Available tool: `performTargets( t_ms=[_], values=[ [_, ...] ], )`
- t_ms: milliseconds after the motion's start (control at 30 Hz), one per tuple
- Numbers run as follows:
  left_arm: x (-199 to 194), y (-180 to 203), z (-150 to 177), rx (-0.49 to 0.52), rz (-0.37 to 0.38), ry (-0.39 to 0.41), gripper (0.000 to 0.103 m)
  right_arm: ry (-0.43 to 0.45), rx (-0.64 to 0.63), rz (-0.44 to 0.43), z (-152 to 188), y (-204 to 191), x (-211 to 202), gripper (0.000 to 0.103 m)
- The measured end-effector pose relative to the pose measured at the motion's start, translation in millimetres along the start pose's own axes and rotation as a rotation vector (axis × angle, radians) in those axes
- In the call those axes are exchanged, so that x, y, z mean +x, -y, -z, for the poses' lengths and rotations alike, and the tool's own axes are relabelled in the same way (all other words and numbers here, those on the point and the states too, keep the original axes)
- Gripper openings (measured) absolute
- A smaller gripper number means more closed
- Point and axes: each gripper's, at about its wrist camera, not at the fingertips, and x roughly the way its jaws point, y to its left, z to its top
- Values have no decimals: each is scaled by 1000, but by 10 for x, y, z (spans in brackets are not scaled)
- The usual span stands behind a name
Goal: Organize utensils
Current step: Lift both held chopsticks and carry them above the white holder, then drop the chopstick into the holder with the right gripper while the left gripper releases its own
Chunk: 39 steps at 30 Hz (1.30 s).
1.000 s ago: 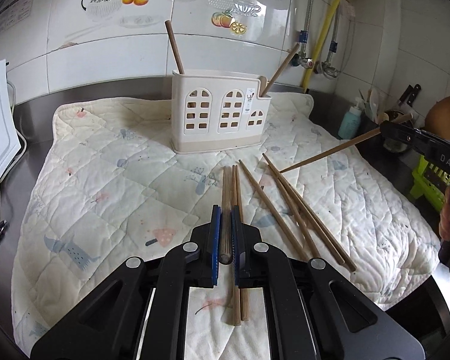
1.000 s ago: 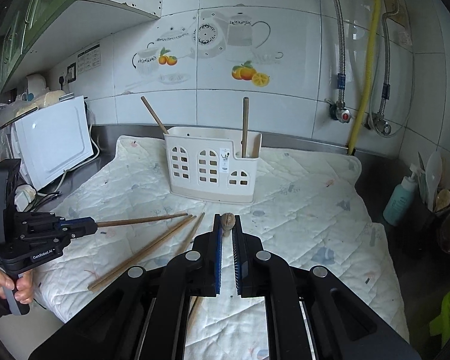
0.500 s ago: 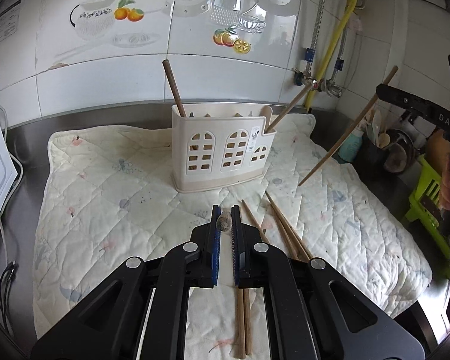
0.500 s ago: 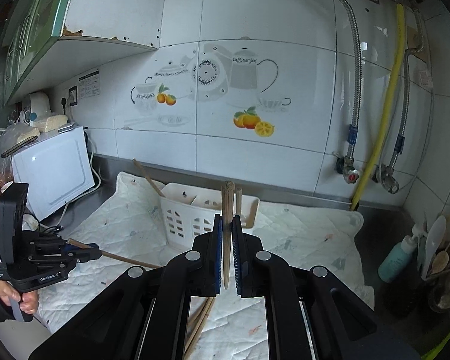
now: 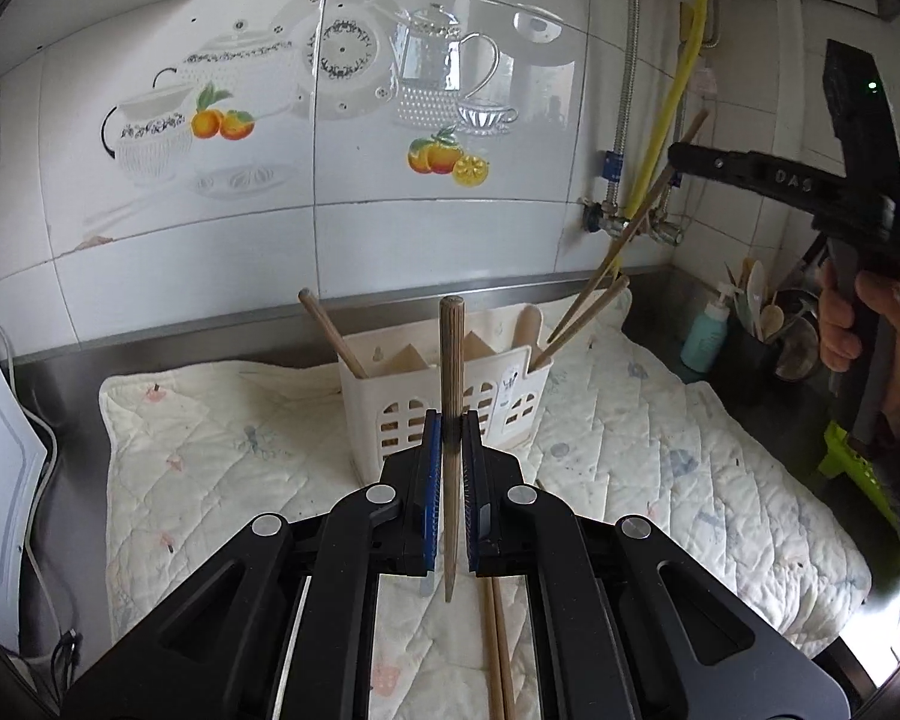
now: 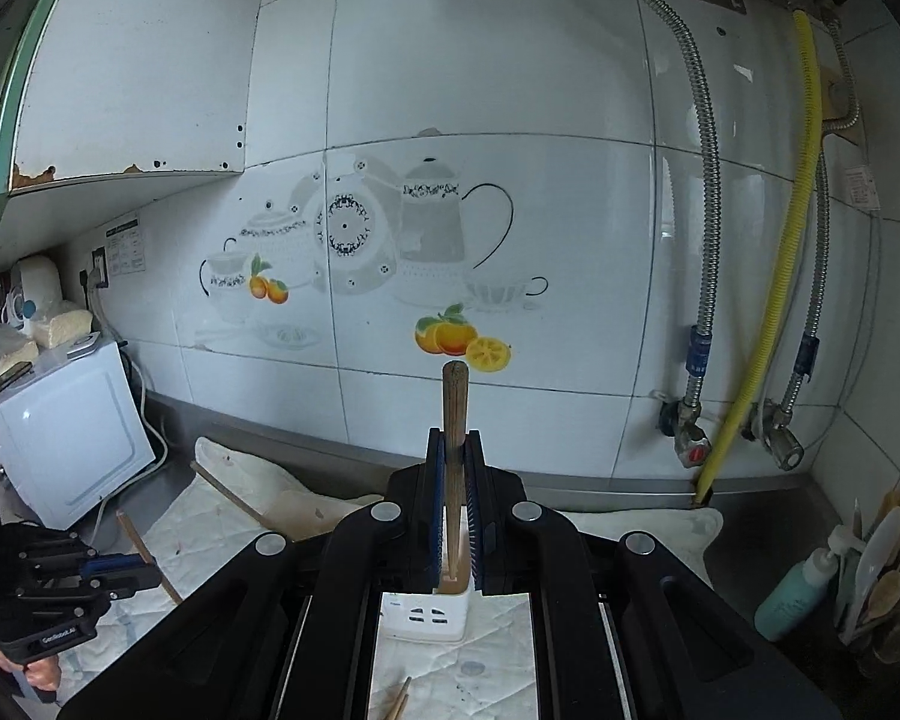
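While chopsticks (image 5: pixel 497 648) litter quilt (image 5: pixel 690 480), holder (image 5: pixel 450 396) beyond

I am looking over a steel worktop (image 5: pixel 60 516) running under a tiled wall. A quilted cloth (image 5: pixel 210 480) is lying spread across most of it. A white slotted utensil holder (image 5: pixel 510 396) is standing on the cloth toward the back edge. Two loose chopsticks (image 5: pixel 495 648) are lying on the cloth near the front edge.
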Motion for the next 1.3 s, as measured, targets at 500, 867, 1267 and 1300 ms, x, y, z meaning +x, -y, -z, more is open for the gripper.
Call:
performTargets(
  t_ms=[500, 867, 1267, 1300],
  values=[
    [-271, 107, -852, 23, -9, 230, 5, -150, -16, -3, 382, -8, 616, 7],
    [-19, -18, -1222, -4, -71, 336, 5, -71, -23, 10, 433, 76, 259, 12],
    [268, -205, -1047, -77, -72, 351, 5, -50, -33, -28, 739, 44, -118, 13],
    [269, -202, -1057, -78, -74, 355, 5, -48, -35, -30, 751, 33, -131, 13]
  ],
)
